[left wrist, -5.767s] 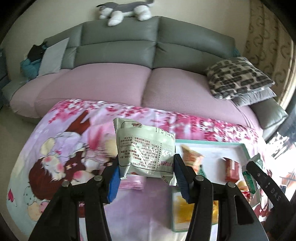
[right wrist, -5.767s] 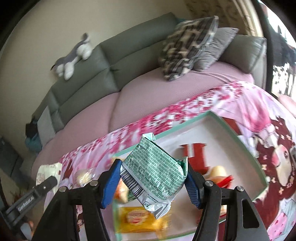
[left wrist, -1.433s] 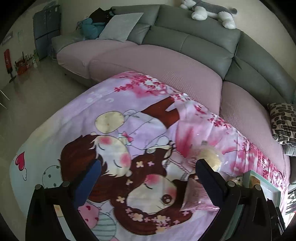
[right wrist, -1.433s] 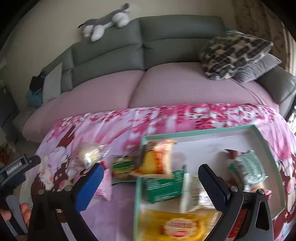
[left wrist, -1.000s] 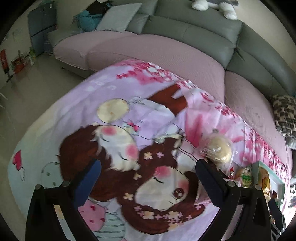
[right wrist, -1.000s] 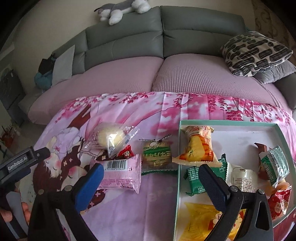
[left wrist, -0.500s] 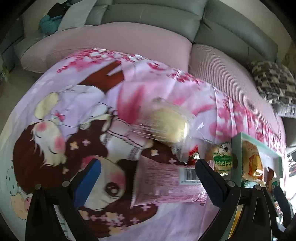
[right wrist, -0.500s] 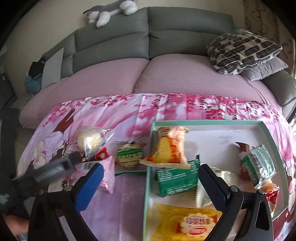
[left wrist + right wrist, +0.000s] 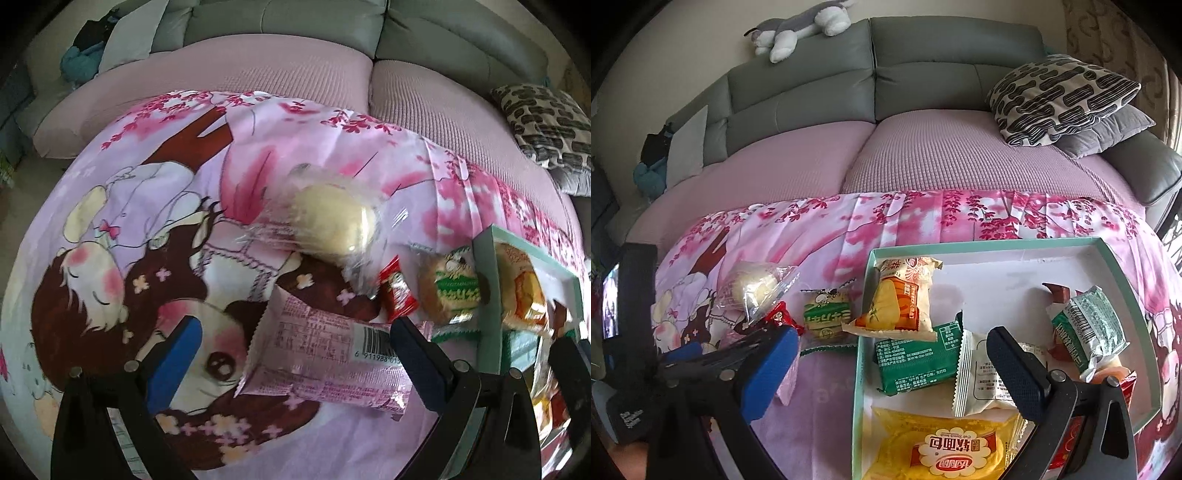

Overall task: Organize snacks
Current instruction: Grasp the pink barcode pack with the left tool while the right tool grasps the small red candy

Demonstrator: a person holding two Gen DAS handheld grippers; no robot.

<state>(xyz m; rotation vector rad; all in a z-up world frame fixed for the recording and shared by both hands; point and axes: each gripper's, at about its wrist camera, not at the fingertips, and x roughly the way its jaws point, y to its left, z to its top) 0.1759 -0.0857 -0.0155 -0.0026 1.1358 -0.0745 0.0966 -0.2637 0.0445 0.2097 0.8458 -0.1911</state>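
Observation:
My left gripper [image 9: 295,354] is open and empty, its jaws on either side of a pink snack packet [image 9: 325,358] lying on the printed cloth. Beyond it lie a clear-wrapped yellow bun [image 9: 328,221], a small red packet [image 9: 397,291] and a green-labelled cake [image 9: 452,291]. My right gripper [image 9: 894,373] is open and empty above the teal-rimmed box [image 9: 982,246], which holds an orange packet [image 9: 901,299], a green packet [image 9: 916,356], a white packet [image 9: 982,373], a yellow packet [image 9: 945,443] and a grey-green packet [image 9: 1089,328]. The left gripper's body [image 9: 713,354] shows at the left of the right wrist view.
The table is covered with a pink cartoon cloth [image 9: 155,206]. A grey sofa with pink seat covers [image 9: 923,155] stands right behind it, with patterned cushions [image 9: 1060,96] at the right and a plush toy [image 9: 798,26] on top.
Both grippers let go of their packets, now in the box. My left gripper swung left, then came down over the pink packet. My right gripper drew back above the box.

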